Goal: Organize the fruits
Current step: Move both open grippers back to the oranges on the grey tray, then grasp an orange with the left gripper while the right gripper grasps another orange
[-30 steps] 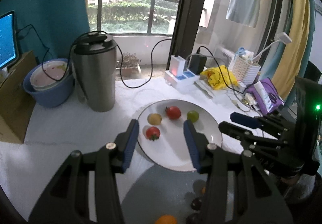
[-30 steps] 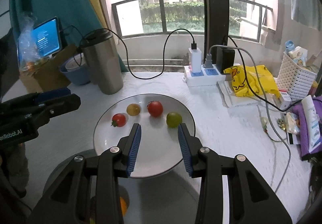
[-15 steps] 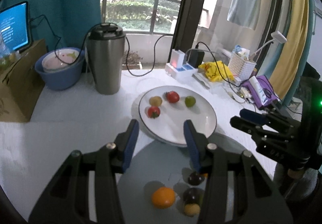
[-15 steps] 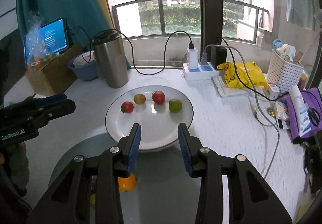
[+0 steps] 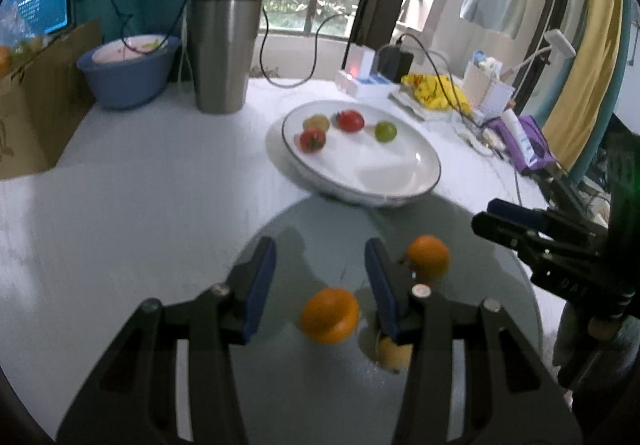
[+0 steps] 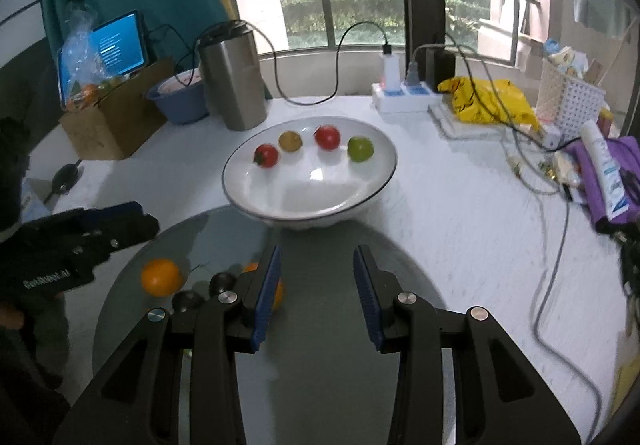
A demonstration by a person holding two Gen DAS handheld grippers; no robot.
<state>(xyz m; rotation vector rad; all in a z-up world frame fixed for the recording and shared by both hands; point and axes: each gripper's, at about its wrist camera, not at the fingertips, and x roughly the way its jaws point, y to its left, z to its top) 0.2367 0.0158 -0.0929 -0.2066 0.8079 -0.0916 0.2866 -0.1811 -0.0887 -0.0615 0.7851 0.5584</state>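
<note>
A white bowl [image 5: 400, 181] [image 6: 280, 205] holds two red tomatoes [image 6: 327, 137], a yellow-brown fruit [image 6: 290, 141] and a green fruit [image 6: 360, 148]. In front of it a grey glass plate [image 5: 320, 221] [image 6: 320, 385] carries two oranges [image 5: 330, 315] [image 5: 428, 257], a small yellow fruit [image 5: 394, 355] and two dark fruits [image 6: 222, 282]. My left gripper [image 5: 320, 277] is open just above the nearer orange. My right gripper [image 6: 316, 287] is open and empty over the grey plate, with an orange [image 6: 276, 291] partly hidden behind its left finger.
A steel tumbler [image 5: 222, 53], a blue bowl [image 5: 124, 69], a cardboard box [image 5: 36, 97] and a tablet [image 5: 36, 7] stand at the back left. A power strip [image 6: 404, 97], a yellow bag [image 6: 488, 101], a white basket [image 6: 568, 97] and cables lie on the right.
Both grippers have drawn back from the white bowl toward the grey plate, and the oranges and small fruits have come into view. Both stay open.
</note>
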